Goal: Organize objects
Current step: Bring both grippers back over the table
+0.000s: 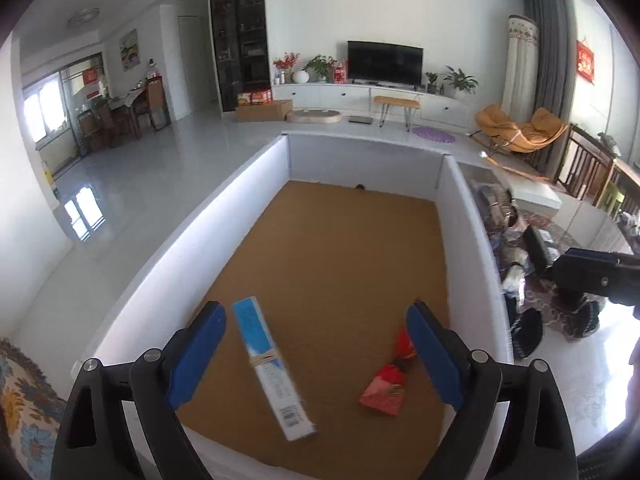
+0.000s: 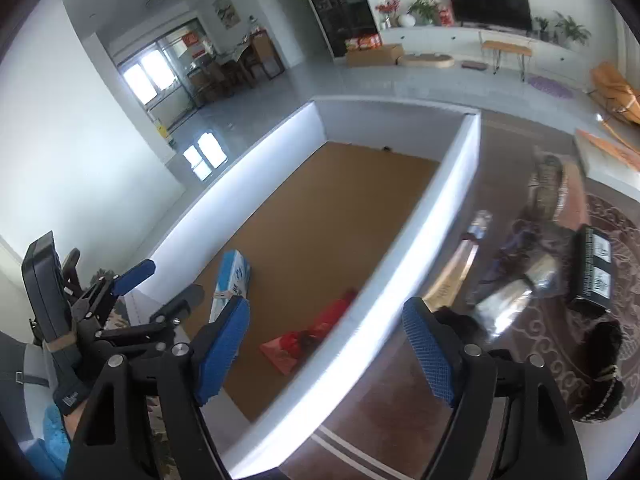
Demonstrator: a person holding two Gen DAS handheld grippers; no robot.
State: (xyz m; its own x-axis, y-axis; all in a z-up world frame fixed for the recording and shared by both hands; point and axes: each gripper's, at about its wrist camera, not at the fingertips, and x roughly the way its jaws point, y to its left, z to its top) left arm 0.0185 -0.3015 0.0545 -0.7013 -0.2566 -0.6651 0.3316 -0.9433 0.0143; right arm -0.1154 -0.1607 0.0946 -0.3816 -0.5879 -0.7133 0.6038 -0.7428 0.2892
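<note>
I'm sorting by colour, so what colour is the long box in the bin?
The long box is blue and white, clearest in the left wrist view.

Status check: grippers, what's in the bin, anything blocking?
Left gripper open, empty. Right gripper open, empty, over bin wall. Blue-white box and red packet lie apart on the bin floor. More items wait on the glass table; nothing blocking.

Left gripper (image 1: 316, 354) and right gripper (image 2: 326, 350) both angle downward, blue-padded jaws spread wide, nothing between them.
</note>
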